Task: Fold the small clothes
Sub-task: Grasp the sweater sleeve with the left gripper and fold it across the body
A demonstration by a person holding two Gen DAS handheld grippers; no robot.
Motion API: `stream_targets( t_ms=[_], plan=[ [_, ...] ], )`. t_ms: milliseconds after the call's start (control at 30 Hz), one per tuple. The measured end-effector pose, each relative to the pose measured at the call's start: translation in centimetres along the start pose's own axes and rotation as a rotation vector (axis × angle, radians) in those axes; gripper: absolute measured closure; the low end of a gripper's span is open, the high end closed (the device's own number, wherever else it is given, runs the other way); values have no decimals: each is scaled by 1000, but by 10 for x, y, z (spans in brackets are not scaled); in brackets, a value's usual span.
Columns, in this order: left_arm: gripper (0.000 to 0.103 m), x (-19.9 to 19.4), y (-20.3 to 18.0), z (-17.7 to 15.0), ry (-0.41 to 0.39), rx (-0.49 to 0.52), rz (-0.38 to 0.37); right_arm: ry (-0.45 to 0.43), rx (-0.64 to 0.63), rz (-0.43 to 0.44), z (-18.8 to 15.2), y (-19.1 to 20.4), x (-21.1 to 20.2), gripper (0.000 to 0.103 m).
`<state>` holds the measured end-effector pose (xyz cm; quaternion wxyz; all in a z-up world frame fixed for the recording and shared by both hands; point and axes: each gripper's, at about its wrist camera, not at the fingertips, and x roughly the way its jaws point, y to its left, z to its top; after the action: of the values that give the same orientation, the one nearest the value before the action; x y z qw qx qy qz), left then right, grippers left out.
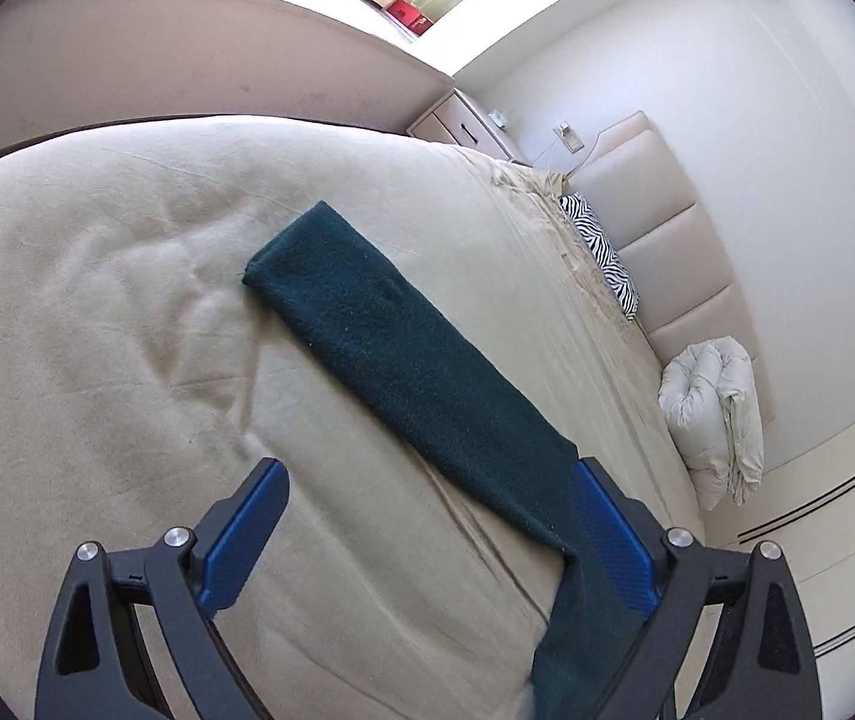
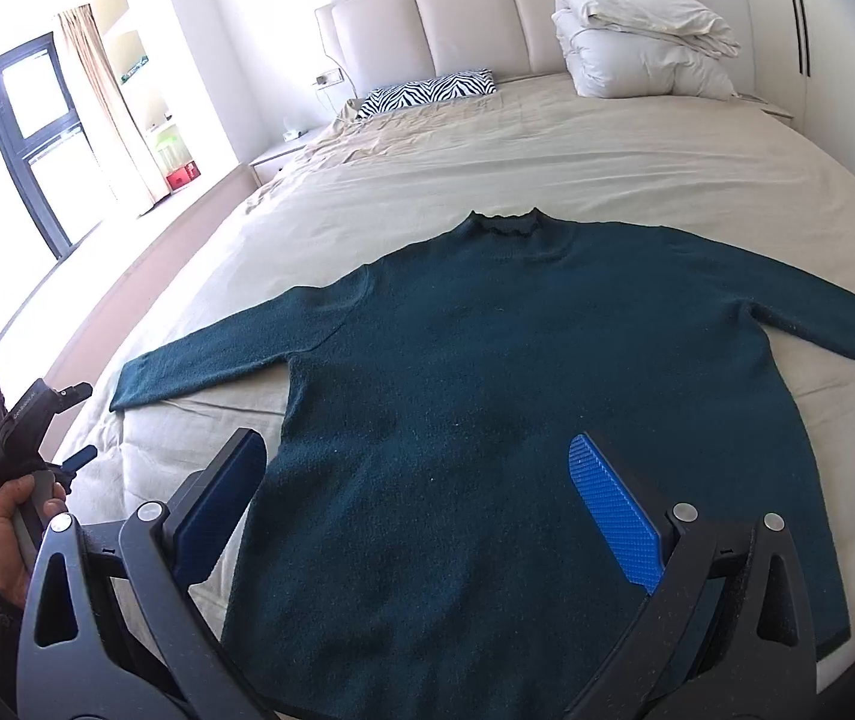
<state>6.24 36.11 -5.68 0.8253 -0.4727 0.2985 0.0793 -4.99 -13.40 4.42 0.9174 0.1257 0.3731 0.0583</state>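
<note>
A dark green sweater (image 2: 487, 396) lies flat on the bed, front up, collar away from me, both sleeves spread out sideways. My right gripper (image 2: 421, 468) is open and empty, hovering above the sweater's lower body. My left gripper (image 1: 427, 492) is open and empty above the sweater's left sleeve (image 1: 403, 360), which runs diagonally across the beige sheet; its right finger sits over the sleeve near the armpit. The left gripper also shows in the right wrist view (image 2: 31, 432), held in a hand at the bed's left edge.
The bed (image 2: 547, 150) has a beige sheet, a zebra-print pillow (image 2: 427, 90) and a folded white duvet (image 2: 637, 42) at the padded headboard (image 2: 475, 12). A nightstand (image 1: 463, 126) and a window (image 2: 25, 132) are at the left side.
</note>
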Motion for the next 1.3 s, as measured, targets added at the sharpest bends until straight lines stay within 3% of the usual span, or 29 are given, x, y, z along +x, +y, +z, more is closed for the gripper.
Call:
stream_targets(
  t_ms=[67, 133, 200, 300, 367, 433, 533, 600, 633, 700, 733, 833, 933, 1033, 1100, 1133, 1200, 1300],
  plan=[
    [25, 13, 19, 19, -30, -117, -26, 0, 19, 14, 5, -1, 4, 5],
    [27, 29, 32, 32, -51, -202, -36, 14, 28, 27, 9, -1, 13, 26],
    [27, 45, 43, 37, -61, -274, -32, 48, 43, 43, 12, -2, 30, 34],
    [26, 66, 59, 33, -49, -390, -4, 77, 67, 63, 15, -2, 48, 38],
    [25, 68, 65, 34, -89, -436, -13, 89, 75, 64, 15, -4, 60, 38],
    [21, 72, 63, 39, -105, -439, -19, 94, 82, 70, 15, -8, 67, 38],
    [24, 82, 60, 49, -115, -422, -23, 90, 98, 82, 16, -12, 75, 38],
    [42, 89, 62, 54, -118, -448, -26, 88, 114, 95, 17, -17, 78, 38],
    [62, 93, 63, 55, -109, -459, -33, 86, 120, 97, 17, -19, 77, 38],
    [89, 102, 63, 59, -83, -465, -31, 78, 126, 95, 17, -25, 77, 38],
    [95, 105, 58, 60, -79, -442, -23, 78, 130, 97, 17, -29, 78, 38],
    [95, 102, 15, 60, -82, -241, 8, 76, 153, 105, 17, -43, 75, 38],
    [95, 101, -72, 31, -53, 155, 25, 81, 196, 129, 20, -59, 78, 38],
    [95, 106, -170, -56, -37, 724, 75, 102, 251, 179, 24, -73, 88, 38],
    [95, 113, -201, -127, -60, 1047, 130, 125, 293, 240, 29, -81, 99, 38],
    [95, 118, -206, -159, -62, 1162, 149, 142, 311, 270, 32, -83, 106, 38],
    [95, 125, -206, -205, -60, 1289, 182, 191, 356, 351, 37, -86, 126, 38],
    [95, 128, -197, -238, -70, 1360, 205, 273, 439, 479, 42, -82, 162, 37]
  ],
)
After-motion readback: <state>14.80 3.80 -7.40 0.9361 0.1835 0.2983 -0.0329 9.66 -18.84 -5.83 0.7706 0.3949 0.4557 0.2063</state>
